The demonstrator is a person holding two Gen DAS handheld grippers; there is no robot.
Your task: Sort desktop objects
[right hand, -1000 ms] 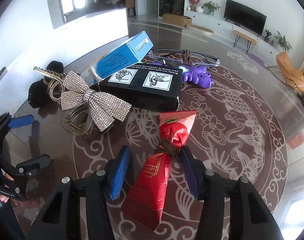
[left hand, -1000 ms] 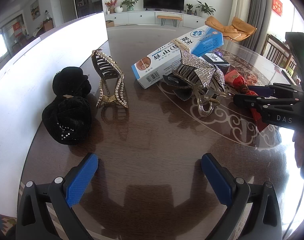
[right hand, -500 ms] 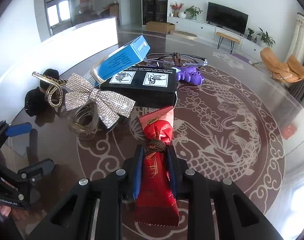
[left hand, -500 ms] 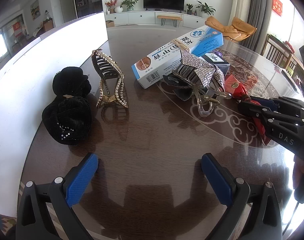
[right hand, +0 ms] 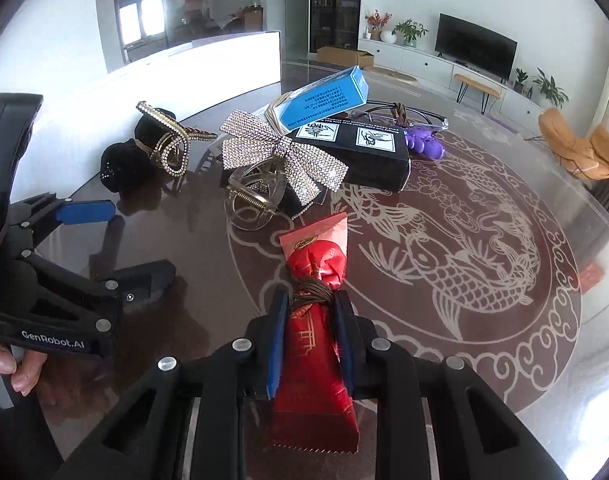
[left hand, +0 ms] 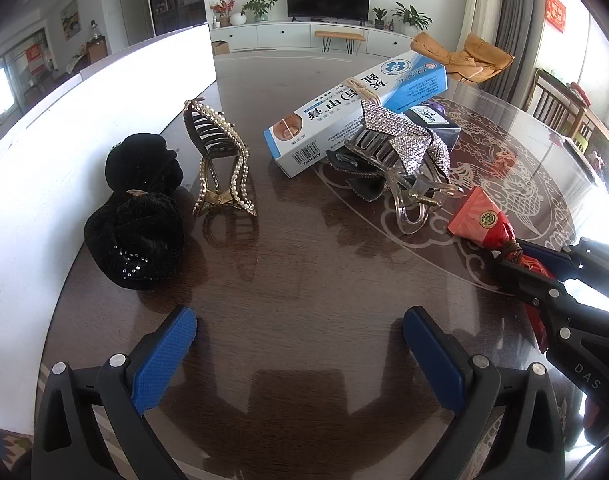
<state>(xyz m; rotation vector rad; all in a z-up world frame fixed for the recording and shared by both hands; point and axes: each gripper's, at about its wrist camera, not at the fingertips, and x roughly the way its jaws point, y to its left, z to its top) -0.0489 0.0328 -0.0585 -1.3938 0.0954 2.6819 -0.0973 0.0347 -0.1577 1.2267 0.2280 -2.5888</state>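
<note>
Right gripper (right hand: 310, 320) clamped on the red packet (right hand: 316, 312), left gripper (left hand: 300, 344) waiting with jaws wide apart and empty.

The red packet lies on the table (right hand: 484, 320) in front of the sparkly bow clip (right hand: 282, 156) and the black box (right hand: 356, 148); the jaws have just been closing and now press its sides just below the brown cord tie. The foil looks smooth and soft, so I think the packet could slide out or crush when lifted. Its front end is near the bow clip, so a low sweep may knock that.
</note>
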